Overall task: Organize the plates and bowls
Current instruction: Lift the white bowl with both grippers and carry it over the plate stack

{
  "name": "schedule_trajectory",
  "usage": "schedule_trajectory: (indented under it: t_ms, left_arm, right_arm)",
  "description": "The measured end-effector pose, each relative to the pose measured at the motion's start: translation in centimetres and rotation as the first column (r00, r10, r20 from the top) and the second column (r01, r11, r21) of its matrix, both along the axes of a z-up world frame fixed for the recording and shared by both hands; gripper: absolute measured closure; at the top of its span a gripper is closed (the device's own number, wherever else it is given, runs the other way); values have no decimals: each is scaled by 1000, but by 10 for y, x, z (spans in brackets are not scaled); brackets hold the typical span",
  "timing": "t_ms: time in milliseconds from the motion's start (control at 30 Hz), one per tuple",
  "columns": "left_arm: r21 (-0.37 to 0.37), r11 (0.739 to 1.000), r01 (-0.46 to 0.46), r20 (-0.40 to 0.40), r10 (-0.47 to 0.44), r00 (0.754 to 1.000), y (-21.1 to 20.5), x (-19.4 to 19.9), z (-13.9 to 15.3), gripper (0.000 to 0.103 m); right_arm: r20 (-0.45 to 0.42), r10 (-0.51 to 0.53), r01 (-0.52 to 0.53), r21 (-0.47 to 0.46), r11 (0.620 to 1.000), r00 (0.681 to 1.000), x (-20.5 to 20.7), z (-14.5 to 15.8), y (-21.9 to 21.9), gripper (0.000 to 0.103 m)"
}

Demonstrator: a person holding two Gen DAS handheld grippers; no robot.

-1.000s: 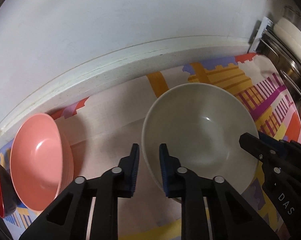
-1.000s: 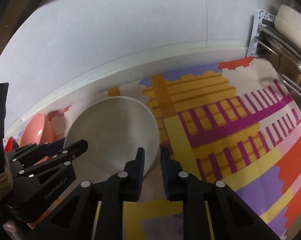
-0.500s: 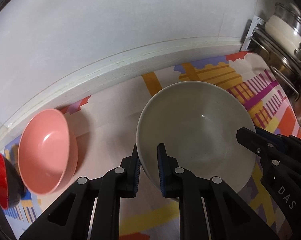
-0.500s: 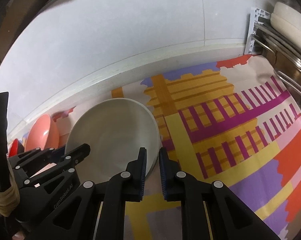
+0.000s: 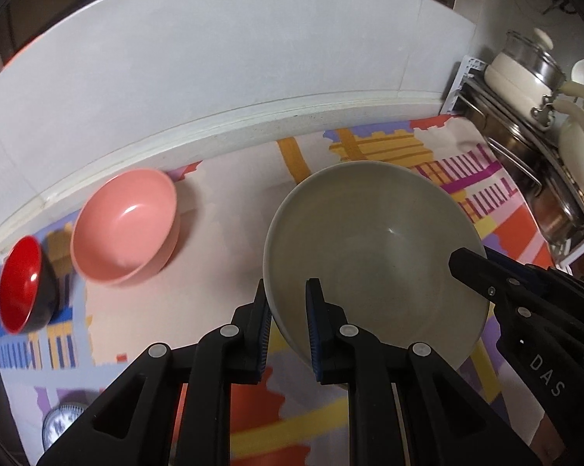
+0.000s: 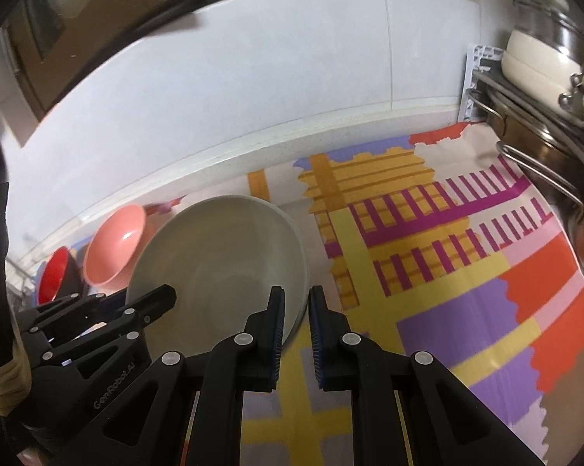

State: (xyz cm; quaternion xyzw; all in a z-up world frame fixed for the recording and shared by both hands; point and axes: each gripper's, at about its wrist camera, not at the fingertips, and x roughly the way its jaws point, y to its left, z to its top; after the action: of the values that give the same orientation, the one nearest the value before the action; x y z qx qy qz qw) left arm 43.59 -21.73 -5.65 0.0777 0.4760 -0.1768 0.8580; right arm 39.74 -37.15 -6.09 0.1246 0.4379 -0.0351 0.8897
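My left tongs point(image 5: 286, 324) are clenched on the near left rim of the big grey bowl point(image 5: 373, 256), one pad outside the wall and one inside. My right tongs point(image 6: 295, 330) pinch the opposite rim the same way, so I carry the bowl between the two, apparently clear of the patterned cloth point(image 6: 447, 272) on the surface.

I judge the bowl to be stiff and fairly heavy for a rim grip, probably ceramic or thick melamine. Its glaze looks smooth, so the wall could slide between the pads if I tilt it. The two opposite rim holds seem the right places; a single pinch would let it swing. It would likely chip if it knocks another dish, so I would set it down gently.

Farther left, a pink bowl point(image 5: 125, 225) sits on the cloth near the wall, and just beside it a smaller red bowl point(image 5: 20, 283) with a dark outside. At the far right, pots point(image 5: 525, 70) stand on a metal rack.
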Motion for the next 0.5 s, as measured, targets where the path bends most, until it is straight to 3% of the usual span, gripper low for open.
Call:
schedule_trajectory:
  t_ms: [500]
  left_arm:
    - [-30,1000,-2,14,2,1000,26,-74,16,85]
  right_arm:
    - [9,38,-38,-15,999,999,-70,19,30,89]
